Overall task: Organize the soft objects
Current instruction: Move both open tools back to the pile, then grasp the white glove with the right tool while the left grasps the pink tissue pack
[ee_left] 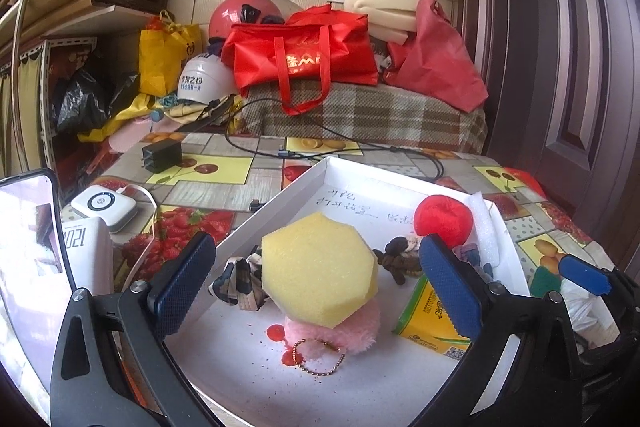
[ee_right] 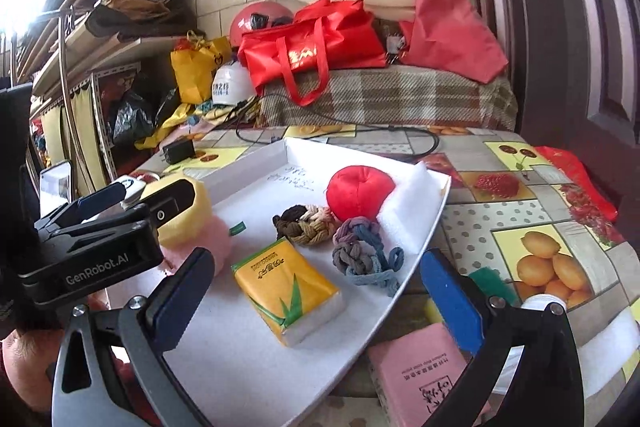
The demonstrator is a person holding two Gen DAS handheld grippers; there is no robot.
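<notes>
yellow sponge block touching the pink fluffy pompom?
Touching. In the left wrist view the yellow hexagonal sponge block sits directly on the pink fluffy pompom, with no gap between them.

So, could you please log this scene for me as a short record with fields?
container: white tray on the fruit-print tablecloth
in tray: yellow sponge on pink puff, red ball, brown knot, grey-blue knot, tissue pack, white foam
outside tray: pink pack
left claw: open, around the sponge
right claw: open, over the tissue pack
</notes>
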